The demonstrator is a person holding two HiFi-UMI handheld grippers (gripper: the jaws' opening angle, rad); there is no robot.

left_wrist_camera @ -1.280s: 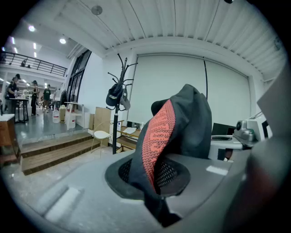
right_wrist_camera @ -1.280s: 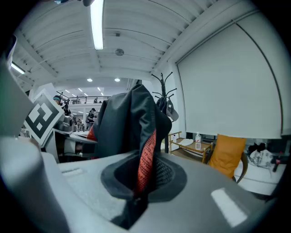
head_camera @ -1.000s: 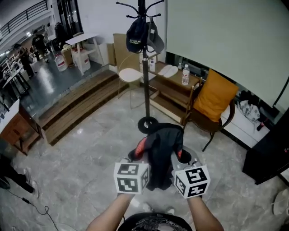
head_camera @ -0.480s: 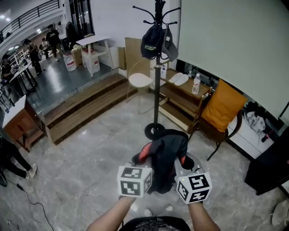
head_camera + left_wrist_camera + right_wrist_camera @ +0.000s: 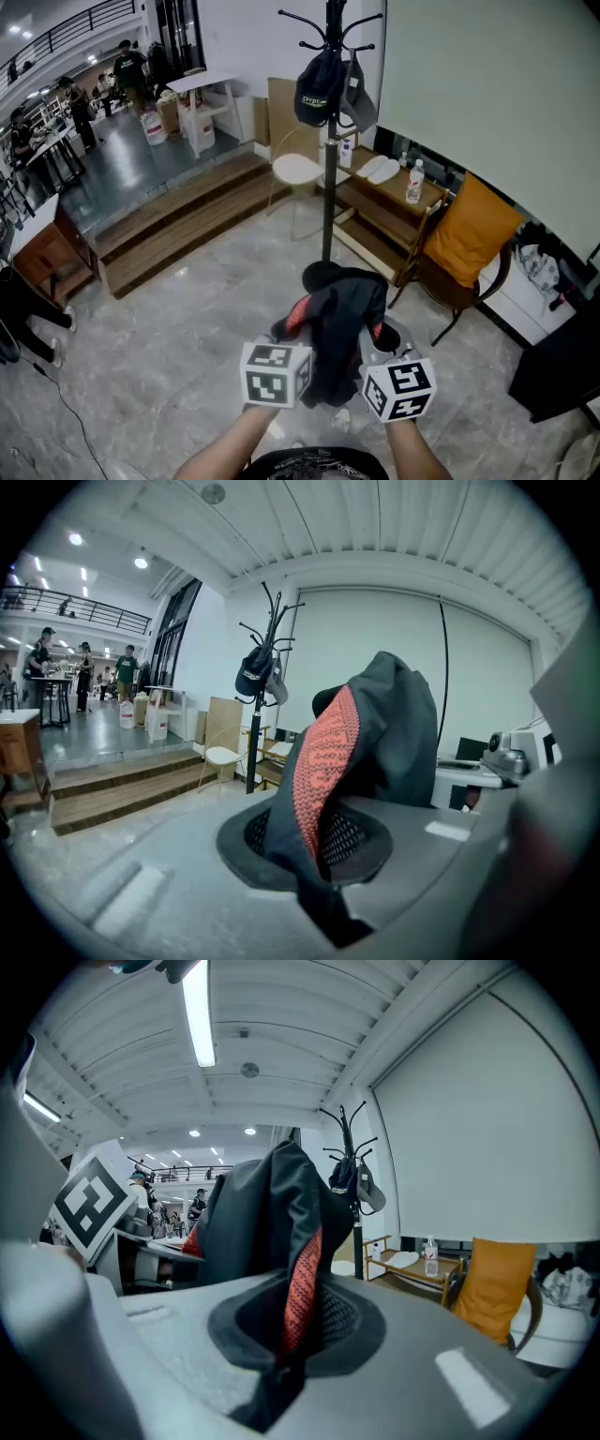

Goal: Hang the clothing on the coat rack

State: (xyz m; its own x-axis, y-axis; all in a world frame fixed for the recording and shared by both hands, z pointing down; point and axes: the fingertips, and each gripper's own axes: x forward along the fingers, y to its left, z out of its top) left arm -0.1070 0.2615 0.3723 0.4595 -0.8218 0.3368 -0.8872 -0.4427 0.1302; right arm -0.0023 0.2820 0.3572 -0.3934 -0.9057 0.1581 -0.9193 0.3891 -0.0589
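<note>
A black garment (image 5: 337, 323) with a red mesh trim hangs bunched between my two grippers, held up in front of me. My left gripper (image 5: 292, 330) is shut on its left side, the red trim (image 5: 323, 761) pinched in the jaws. My right gripper (image 5: 377, 333) is shut on the garment's other side (image 5: 291, 1269). The black coat rack (image 5: 328, 141) stands a few steps ahead on a round base, with a dark cap (image 5: 317, 89) and a grey cap hung near its top. The same coat rack (image 5: 255, 700) shows beyond the cloth in the left gripper view and, as coat rack (image 5: 354, 1194), in the right gripper view.
A wooden chair with an orange cushion (image 5: 469, 239) stands right of the rack. A low wooden bench with a bottle (image 5: 413, 183) sits behind it, a white round chair (image 5: 297, 171) to its left. Wooden steps (image 5: 169, 234) run along the left. People stand far left.
The head view has shifted: the coat rack and chair have slid to the right and sit a little closer. Both grippers keep the garment in the same hold.
</note>
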